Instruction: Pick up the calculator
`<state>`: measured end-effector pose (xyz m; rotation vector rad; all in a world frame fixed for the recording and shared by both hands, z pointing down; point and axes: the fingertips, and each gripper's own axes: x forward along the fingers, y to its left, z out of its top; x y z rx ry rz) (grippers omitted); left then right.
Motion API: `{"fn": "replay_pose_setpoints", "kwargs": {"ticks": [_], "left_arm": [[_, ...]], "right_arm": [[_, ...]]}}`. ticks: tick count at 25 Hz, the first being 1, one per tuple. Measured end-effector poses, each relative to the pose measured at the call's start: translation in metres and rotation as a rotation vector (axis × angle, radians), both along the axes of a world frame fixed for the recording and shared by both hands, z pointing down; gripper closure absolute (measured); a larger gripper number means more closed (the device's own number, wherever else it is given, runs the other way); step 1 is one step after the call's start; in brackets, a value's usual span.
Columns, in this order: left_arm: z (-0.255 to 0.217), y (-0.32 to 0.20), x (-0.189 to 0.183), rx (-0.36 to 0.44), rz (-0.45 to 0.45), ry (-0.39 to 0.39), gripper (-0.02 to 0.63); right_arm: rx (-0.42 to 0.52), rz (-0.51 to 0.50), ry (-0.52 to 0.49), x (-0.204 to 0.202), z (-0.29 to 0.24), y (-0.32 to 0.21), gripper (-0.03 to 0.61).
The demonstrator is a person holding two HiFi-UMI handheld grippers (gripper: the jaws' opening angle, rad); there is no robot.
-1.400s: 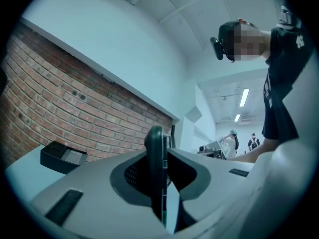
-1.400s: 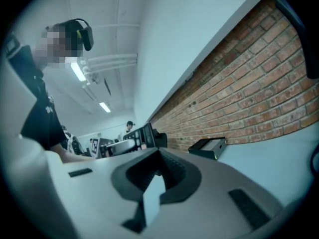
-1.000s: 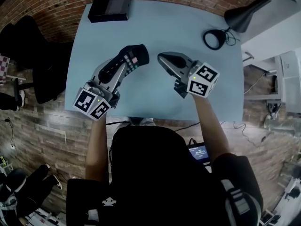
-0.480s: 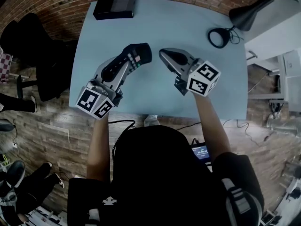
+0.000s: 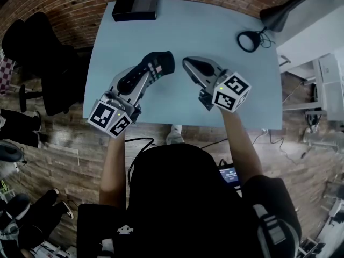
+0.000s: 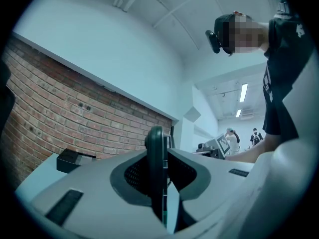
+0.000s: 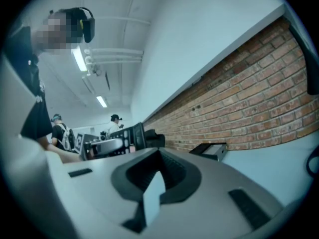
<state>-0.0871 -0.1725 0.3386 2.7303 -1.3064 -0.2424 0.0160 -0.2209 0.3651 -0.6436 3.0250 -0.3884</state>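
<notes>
Head view: your left gripper (image 5: 152,72) and right gripper (image 5: 187,65) sit side by side over the blue table (image 5: 215,31).
Left gripper: your jaws clamp the calculator (image 6: 155,163) on edge.
Calculator: just left of the table's middle.
Right gripper: jaws together, nothing between them.
Far left: black box (image 5: 135,6).

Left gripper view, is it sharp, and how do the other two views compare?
Left gripper view: fisheye-bowed red brick wall, dark slim calculator soft up close. Right gripper view: same bowing, bright ceiling strip light flaring. Head view: pale blue table edges curved, fairly sharp.
</notes>
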Motion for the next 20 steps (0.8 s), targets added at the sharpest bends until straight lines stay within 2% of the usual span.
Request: {"fn": "replay_pose_setpoints", "kwargs": {"ticks": [20], "left_arm": [[-0.011,0.098,-0.044,0.043,0.004,-0.003,0.531]], "right_arm": [[0.059,0.051,0.029,-0.043,-0.013,0.102,0.574]]}}
